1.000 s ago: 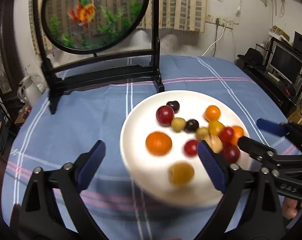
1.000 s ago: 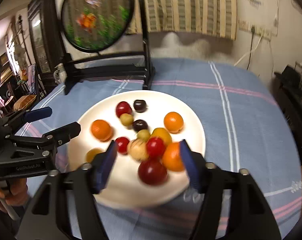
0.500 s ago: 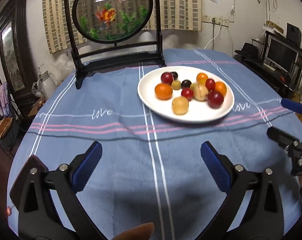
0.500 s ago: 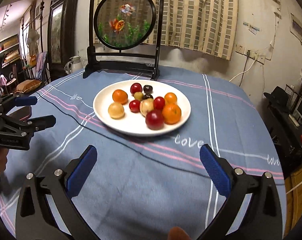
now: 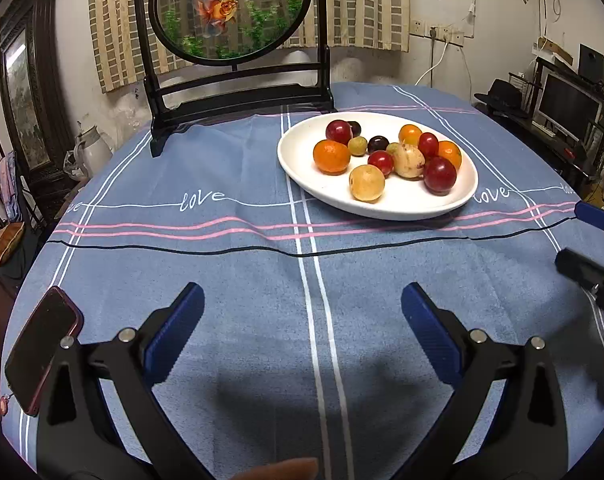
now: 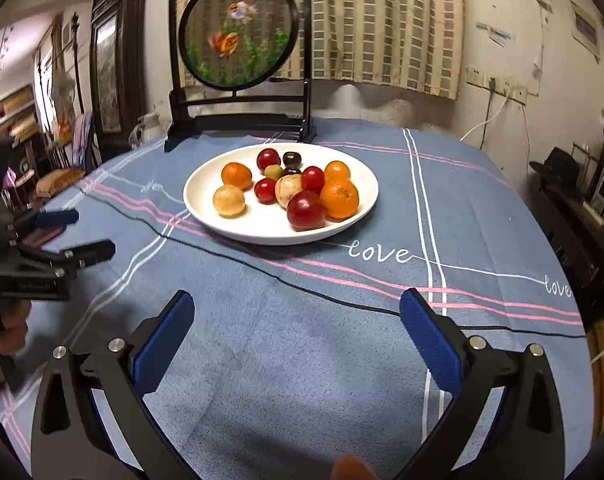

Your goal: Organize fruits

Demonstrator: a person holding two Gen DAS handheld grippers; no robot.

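Both grippers w/ jaws wide, nothing held: left gripper (image 5: 302, 328), right gripper (image 6: 296, 332) hover over bare cloth, near edge. Fruits (image 5: 385, 156) all piled on white plate (image 5: 453, 204) mid-table, well apart. Prob standoff pose, so whole plate stays in view.

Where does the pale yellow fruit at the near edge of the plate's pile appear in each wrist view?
Left wrist view: pale yellow fruit, right of centre, front of the white plate.
Right wrist view: same fruit, left of centre, on the plate's left side.
Shared landmark: goldfish screen behind the plate.
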